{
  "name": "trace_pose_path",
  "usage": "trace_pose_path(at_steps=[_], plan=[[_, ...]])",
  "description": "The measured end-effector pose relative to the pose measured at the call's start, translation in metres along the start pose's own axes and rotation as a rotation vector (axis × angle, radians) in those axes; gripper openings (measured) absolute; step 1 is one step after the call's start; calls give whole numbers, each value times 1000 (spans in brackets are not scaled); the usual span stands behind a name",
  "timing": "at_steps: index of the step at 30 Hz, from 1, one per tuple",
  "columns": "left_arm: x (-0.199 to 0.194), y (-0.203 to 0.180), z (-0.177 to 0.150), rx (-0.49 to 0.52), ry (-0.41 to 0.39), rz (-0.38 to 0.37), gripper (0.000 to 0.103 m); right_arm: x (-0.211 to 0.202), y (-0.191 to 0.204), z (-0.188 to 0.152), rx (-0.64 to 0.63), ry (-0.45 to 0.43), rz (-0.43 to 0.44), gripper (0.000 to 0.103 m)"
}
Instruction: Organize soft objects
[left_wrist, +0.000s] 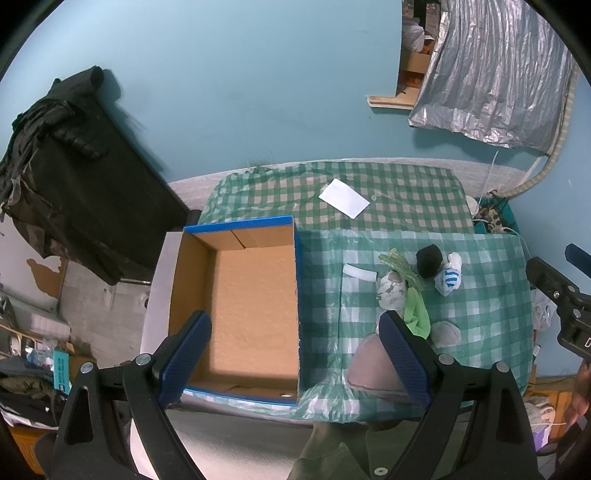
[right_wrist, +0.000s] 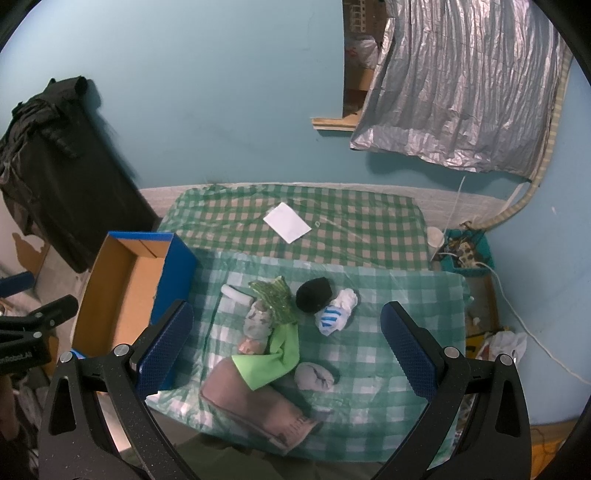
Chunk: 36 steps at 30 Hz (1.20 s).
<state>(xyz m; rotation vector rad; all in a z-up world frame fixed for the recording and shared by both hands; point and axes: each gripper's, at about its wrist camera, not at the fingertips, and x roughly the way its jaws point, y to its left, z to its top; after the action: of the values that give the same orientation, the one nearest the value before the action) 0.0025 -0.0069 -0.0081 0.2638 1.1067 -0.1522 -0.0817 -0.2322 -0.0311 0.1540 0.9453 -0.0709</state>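
An open cardboard box (left_wrist: 255, 295) (right_wrist: 125, 288) with blue edges stands empty on the left of the checked table. To its right lie soft things: a black ball (left_wrist: 428, 260) (right_wrist: 314, 293), a blue-striped white sock (left_wrist: 447, 278) (right_wrist: 334, 314), a grey sock ball (left_wrist: 446, 333) (right_wrist: 314, 376), a bright green cloth (left_wrist: 416, 312) (right_wrist: 275, 360), a patterned bundle (left_wrist: 390, 291) (right_wrist: 258, 319), a folded brownish towel (left_wrist: 369, 365) (right_wrist: 255, 402). My left gripper (left_wrist: 295, 358) hovers open over the box's near edge. My right gripper (right_wrist: 284, 356) hovers open above the pile, holding nothing.
A white paper (left_wrist: 344, 197) (right_wrist: 287, 222) lies on the far checked cloth (left_wrist: 406, 192). A dark draped garment (left_wrist: 74, 162) hangs at left. Silver sheeting (left_wrist: 495, 74) covers the wall at right. Cables and a teal bin (right_wrist: 465, 254) sit right of the table.
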Motion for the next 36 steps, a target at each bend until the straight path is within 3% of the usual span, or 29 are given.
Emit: trace_pose_path(at_steps=[10, 20, 36], plan=[[2, -13, -8, 6, 1, -7, 93, -1, -18, -16, 5, 5, -8, 101], [15, -23, 4, 24, 36, -25, 93, 8, -31, -8, 24, 42, -23, 101], [102, -30, 25, -17, 202, -59, 92, 70, -77, -4, 41, 130, -56, 101]])
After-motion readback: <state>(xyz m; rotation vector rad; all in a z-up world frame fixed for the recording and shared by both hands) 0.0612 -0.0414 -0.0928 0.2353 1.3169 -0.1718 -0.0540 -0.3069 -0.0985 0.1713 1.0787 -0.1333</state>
